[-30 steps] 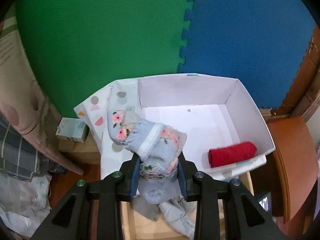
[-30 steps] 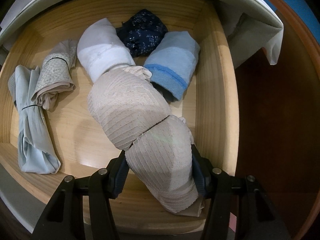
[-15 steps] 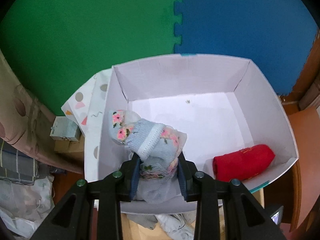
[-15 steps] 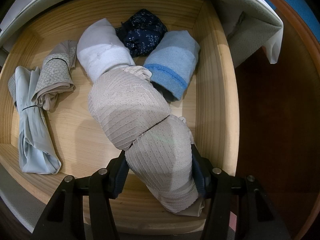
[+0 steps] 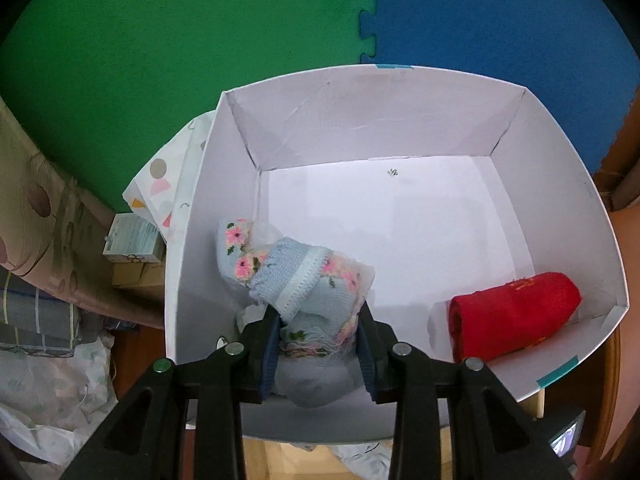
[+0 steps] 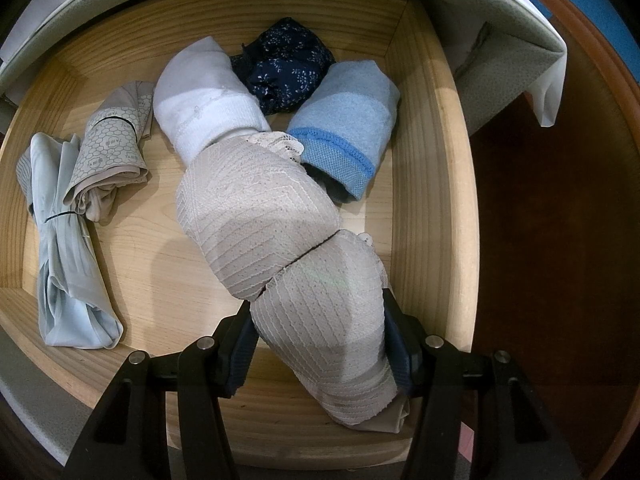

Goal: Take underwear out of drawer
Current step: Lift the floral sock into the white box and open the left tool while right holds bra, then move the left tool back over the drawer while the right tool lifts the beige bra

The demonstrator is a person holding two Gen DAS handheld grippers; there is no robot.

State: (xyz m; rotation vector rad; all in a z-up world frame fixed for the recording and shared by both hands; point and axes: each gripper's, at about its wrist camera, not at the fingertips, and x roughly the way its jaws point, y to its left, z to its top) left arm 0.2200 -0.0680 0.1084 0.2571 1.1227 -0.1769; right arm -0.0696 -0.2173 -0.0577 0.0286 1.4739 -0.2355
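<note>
Over white box [image 5: 552, 160], left gripper [image 5: 318, 344] clamps floral blue knit bundle [image 5: 296, 280], red roll [image 5: 512, 316] at 3 o'clock; right gripper [image 6: 318, 344] clamps beige lace bra [image 6: 288, 248] over wooden drawer [image 6: 432, 160].

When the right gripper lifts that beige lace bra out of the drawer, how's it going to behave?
Probably floppy: the beige lace bra is soft fabric, and only one cup sits between the right gripper fingers, so the other cup would likely dangle. It looks light. Its far cup lies against the light blue roll and might nudge it.
</note>
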